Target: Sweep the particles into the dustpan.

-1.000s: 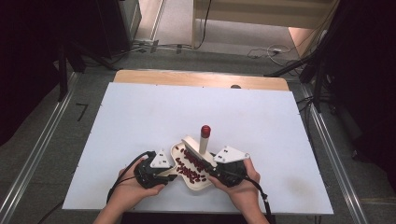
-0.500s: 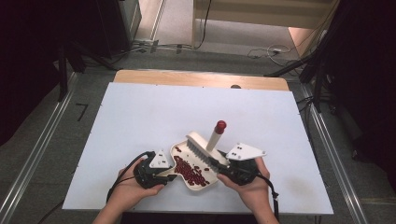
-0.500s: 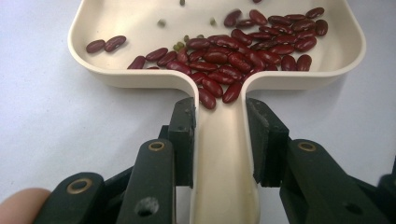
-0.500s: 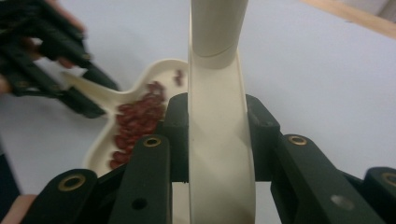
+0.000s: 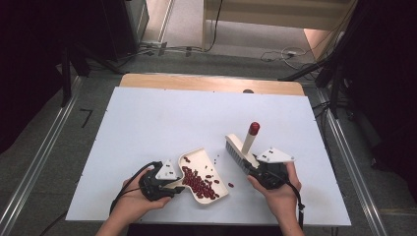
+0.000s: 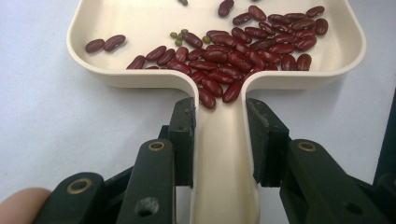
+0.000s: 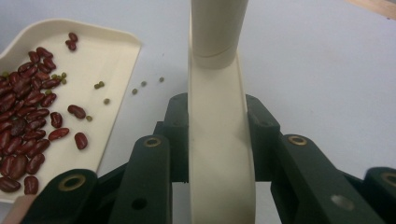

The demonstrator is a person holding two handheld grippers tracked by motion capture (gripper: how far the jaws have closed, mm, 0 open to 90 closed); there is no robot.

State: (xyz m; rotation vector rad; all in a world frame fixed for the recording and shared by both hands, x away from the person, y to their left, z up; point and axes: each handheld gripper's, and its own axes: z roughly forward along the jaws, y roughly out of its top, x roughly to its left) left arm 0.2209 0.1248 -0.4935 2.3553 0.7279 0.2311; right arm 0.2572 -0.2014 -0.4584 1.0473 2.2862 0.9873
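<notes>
dustpan and brush held, beans collected
left claw [image 6: 219,140] clamped on dustpan [image 5: 204,173] handle at worktop [image 5: 147,118] 6 o'clock; right claw [image 7: 218,135] clamped on brush [image 5: 241,147], at dustpan's 3 o'clock.

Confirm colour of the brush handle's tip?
Red tip on the cream brush; clearest in the high view.

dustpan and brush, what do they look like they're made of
Dustpan: probably moulded plastic, cream, smooth with a soft sheen, rounded one-piece rim and handle. Brush: the same cream plastic look on its handle, with a glossy red cap at the end; its bristles look like pale grey synthetic fibre, though that is too small to be sure.
</notes>
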